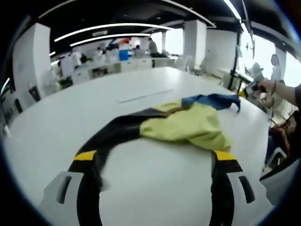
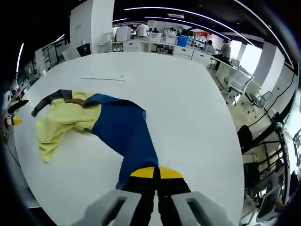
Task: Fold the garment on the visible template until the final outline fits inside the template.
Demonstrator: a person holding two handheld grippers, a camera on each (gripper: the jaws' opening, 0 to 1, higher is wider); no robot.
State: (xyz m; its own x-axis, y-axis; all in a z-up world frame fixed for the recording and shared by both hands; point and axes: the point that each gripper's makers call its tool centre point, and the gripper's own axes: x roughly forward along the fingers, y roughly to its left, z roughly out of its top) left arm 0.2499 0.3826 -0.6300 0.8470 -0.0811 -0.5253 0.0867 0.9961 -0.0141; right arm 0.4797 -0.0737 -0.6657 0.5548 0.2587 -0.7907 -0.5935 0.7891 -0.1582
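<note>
A garment in yellow (image 1: 188,125), blue (image 1: 211,100) and black (image 1: 122,128) lies crumpled on the white table (image 1: 155,188). My left gripper (image 1: 155,156) is wide open just short of it, and the black part runs down to its left fingertip (image 1: 85,155). My right gripper (image 2: 155,172) is shut on the end of the garment's blue part (image 2: 127,132), which stretches away to the yellow part (image 2: 61,117). A thin pale line (image 1: 143,95) marks the table beyond the garment and also shows in the right gripper view as the line (image 2: 103,79).
A person's hand (image 1: 269,85) shows at the table's right side by the blue end. The other gripper (image 2: 13,115) peeks in at the left edge. Chairs (image 2: 244,80) stand along the table, with desks and people at the back of the office.
</note>
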